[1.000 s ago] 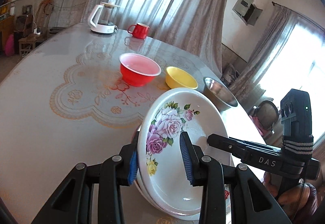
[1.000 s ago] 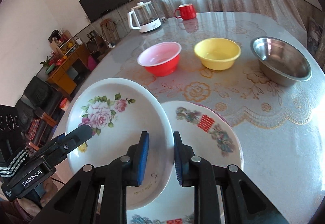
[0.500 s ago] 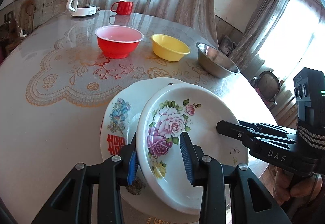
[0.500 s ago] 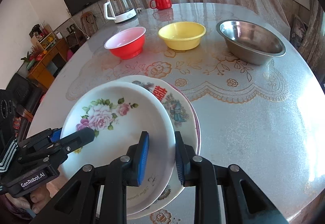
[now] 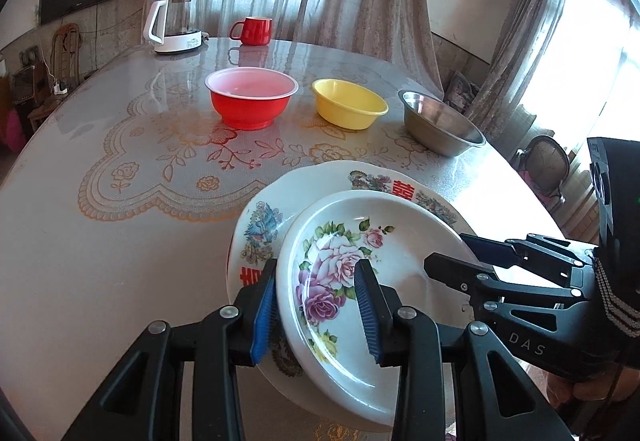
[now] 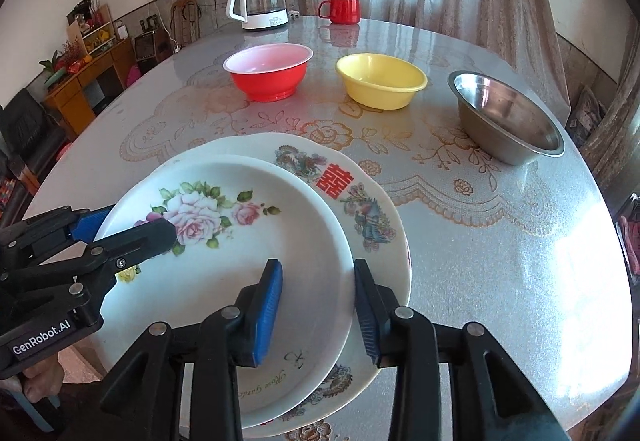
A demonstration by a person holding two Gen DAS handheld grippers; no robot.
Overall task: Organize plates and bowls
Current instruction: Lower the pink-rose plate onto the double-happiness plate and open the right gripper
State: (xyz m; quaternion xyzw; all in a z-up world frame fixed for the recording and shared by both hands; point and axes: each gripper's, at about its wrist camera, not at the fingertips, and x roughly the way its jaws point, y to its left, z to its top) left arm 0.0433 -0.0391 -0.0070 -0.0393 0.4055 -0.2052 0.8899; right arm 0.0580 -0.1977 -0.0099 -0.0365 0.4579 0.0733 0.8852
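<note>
A white plate with pink roses lies on a larger plate with a red character, near the table's front edge. My left gripper is shut on the rose plate's left rim, one pad under the rim and one inside the dish. My right gripper straddles the right rim. Its jaws are opening and the pads stand off the rim between them. Behind stand a red bowl, a yellow bowl and a steel bowl in a row.
A glass kettle and a red mug stand at the far edge of the round table. A chair is off its right side. A hand grips each gripper's handle below the table edge.
Both grippers lowered the tilted rose plate until it lies flat on the red-character plate. The right gripper's jaws have widened off the rim; the left gripper's gap is unchanged.
</note>
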